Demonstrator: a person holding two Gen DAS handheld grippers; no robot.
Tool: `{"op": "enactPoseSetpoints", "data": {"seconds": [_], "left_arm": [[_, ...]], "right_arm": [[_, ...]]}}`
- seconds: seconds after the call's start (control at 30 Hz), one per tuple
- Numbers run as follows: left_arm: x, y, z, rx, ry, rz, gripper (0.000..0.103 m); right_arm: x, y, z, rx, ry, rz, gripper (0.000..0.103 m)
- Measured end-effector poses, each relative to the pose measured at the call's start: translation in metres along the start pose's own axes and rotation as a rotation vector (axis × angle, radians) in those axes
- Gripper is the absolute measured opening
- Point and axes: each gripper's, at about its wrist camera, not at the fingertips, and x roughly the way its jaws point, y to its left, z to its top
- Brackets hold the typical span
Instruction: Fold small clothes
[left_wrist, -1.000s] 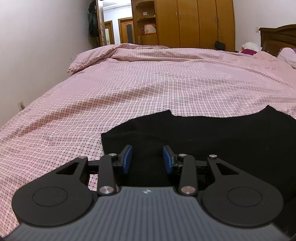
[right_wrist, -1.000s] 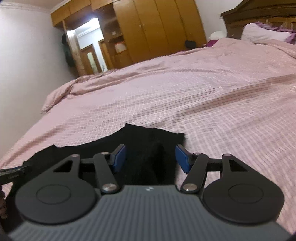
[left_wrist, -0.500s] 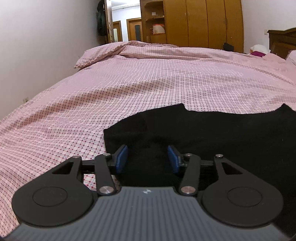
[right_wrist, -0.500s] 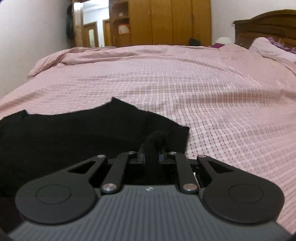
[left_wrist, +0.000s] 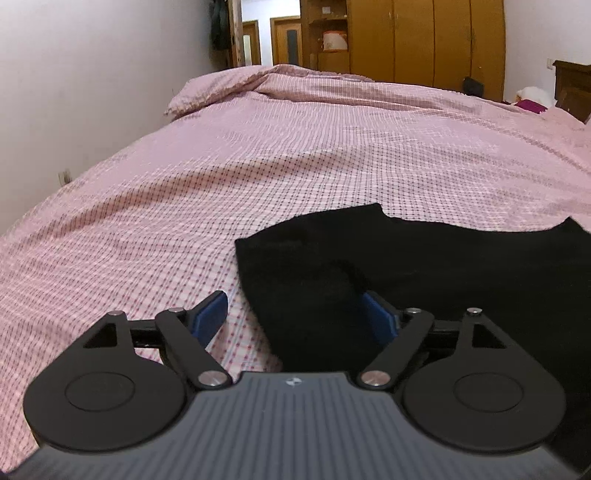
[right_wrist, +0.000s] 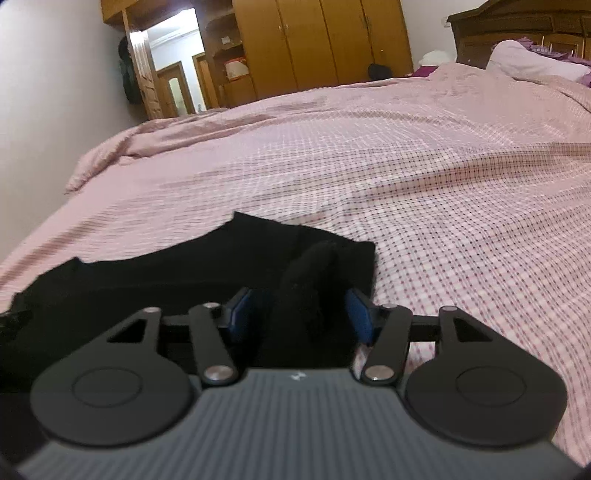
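Black garment (left_wrist: 443, 266) spread flat on the pink checked bedspread (left_wrist: 258, 166), near edge of the bed. Left gripper (left_wrist: 295, 314) with fingers wide apart, just opened further, straddling the garment's left edge, pads clear of cloth. Right gripper (right_wrist: 299, 314) fingers also just reopened, a raised fold of black fabric standing loose between them.

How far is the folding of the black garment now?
Done: the black garment lies spread on the pink checked bedcover. In hand: the left gripper and right gripper, jaws just opened, straddle its near corners, a raised fold between the right jaws. Left: no fold looks completed.
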Motion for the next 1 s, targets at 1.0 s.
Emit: {"op": "enactPoseSetpoints", "data": {"seconds": [1.0], "left_arm": [[-0.164,0.041,-0.038,-0.068,0.086,-0.015,0.089]], "right_arm": [[-0.153,0.014,-0.04,0.034,-0.013,0.057,0.058]]}}
